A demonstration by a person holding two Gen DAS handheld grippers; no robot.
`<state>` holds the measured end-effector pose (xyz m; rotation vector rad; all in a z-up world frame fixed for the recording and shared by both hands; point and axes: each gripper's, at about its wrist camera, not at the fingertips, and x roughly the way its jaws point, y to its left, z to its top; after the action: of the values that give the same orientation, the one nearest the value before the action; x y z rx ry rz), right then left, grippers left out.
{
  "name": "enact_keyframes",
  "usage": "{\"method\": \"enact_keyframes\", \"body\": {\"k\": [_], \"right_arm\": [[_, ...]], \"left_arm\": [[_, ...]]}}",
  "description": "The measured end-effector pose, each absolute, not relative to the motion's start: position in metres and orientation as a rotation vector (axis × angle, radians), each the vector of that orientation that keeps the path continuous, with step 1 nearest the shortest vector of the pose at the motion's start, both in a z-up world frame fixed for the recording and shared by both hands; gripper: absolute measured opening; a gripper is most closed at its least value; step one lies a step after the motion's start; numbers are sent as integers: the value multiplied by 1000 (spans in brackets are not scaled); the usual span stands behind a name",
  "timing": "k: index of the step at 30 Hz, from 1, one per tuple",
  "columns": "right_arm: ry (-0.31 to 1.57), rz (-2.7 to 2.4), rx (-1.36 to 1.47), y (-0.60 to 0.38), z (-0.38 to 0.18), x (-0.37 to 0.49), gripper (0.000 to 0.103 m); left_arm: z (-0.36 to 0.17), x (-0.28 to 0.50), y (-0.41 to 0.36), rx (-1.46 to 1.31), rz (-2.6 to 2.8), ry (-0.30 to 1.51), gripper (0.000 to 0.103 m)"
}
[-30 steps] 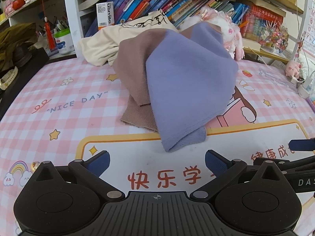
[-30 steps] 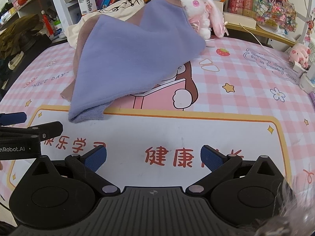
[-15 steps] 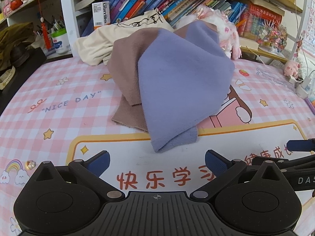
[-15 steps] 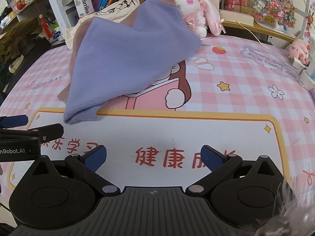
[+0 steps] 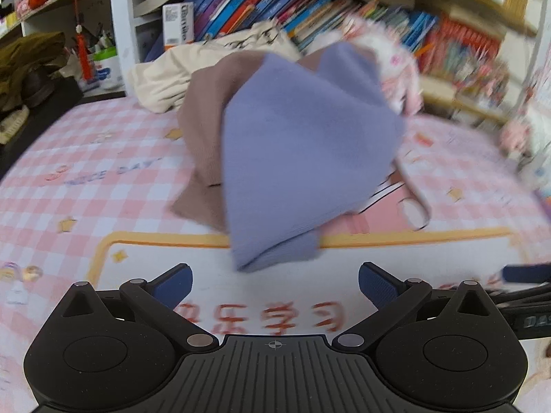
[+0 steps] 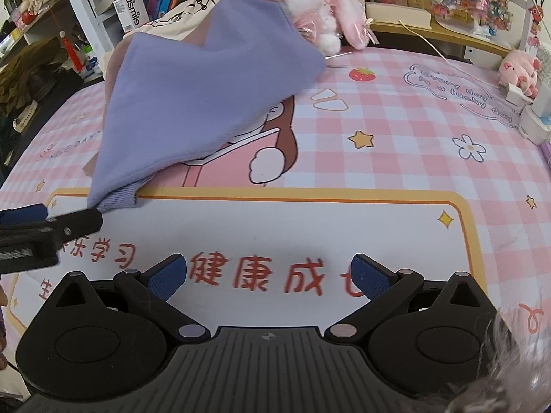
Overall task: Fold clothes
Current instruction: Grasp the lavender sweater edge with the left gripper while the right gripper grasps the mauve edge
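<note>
On the table lies a pink checked mat (image 6: 396,110), and on it a pile of clothes. A purple sweater (image 6: 206,93) lies on top, over a brown garment (image 5: 206,130); its ribbed cuff (image 6: 117,196) reaches to the orange border of the white panel with red characters. Behind the pile is a cream garment (image 5: 162,79), and a white and pink plush rabbit (image 6: 320,10) sits beside the sweater, near the bookshelf (image 5: 275,3). The left gripper (image 5: 273,284) is above the white panel, jaws wide apart and holding nothing, just in front of the cuff. The right gripper (image 6: 268,273) is also wide and empty, further to the right over the red characters. The left camera's view is blurred.
</note>
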<state>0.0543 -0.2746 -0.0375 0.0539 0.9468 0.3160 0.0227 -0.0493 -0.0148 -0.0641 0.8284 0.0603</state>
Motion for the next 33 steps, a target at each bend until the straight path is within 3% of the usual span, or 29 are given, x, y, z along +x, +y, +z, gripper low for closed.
{"method": "enact_keyframes", "body": {"k": [9, 13, 31, 33], "right_arm": [[926, 362, 101, -301, -38, 66, 103], [926, 383, 128, -310, -39, 71, 103], [920, 465, 255, -327, -34, 102, 103], [922, 465, 278, -328, -32, 104, 103]], "left_arm": [[-15, 19, -70, -94, 108, 783, 103], [-20, 27, -86, 2, 93, 851, 103], [-40, 75, -124, 337, 88, 857, 102], [-44, 80, -130, 399, 60, 851, 98]]}}
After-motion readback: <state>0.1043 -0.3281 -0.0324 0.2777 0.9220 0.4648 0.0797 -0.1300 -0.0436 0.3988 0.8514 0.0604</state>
